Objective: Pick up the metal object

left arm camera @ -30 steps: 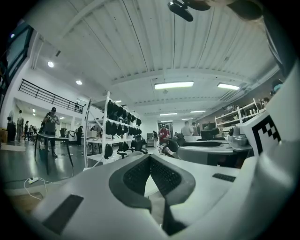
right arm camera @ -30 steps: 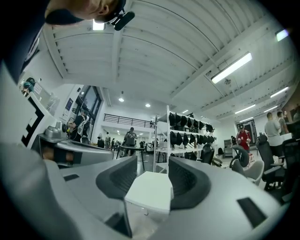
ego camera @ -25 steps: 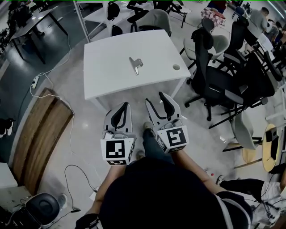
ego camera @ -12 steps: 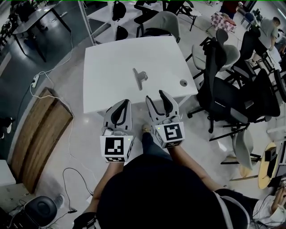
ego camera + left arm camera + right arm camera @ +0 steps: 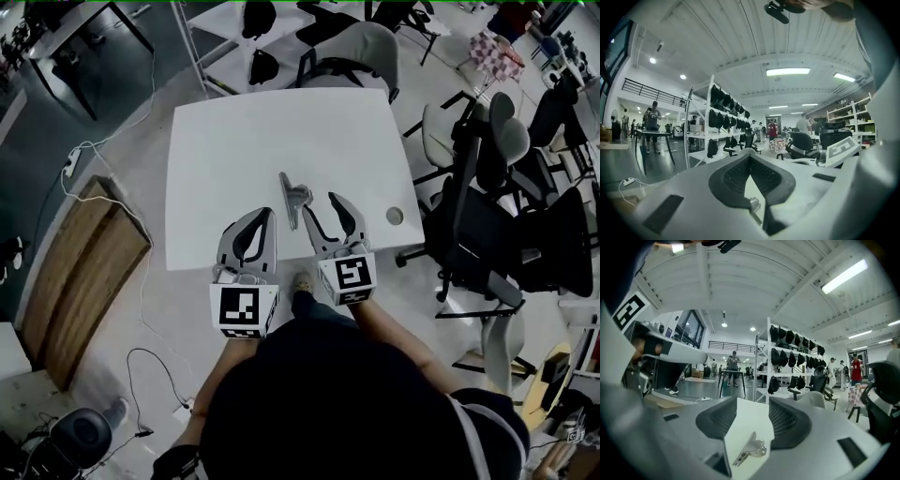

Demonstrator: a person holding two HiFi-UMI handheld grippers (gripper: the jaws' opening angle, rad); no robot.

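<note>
Shows the metal object (image 5: 294, 199) lying flat on the white table (image 5: 225, 141), near its 6 o'clock edge in the head view. Places the right gripper (image 5: 323, 201) just at 3 o'clock of that object, jaws set wide apart and gripping nothing. Frames the object (image 5: 751, 448) through that jaw gap in the right gripper view, touching neither jaw. Places the left gripper (image 5: 264, 216) at 8 o'clock of the object, jaw tips meeting, empty. Locates office chairs (image 5: 506, 216) at 3 o'clock of the table.
</note>
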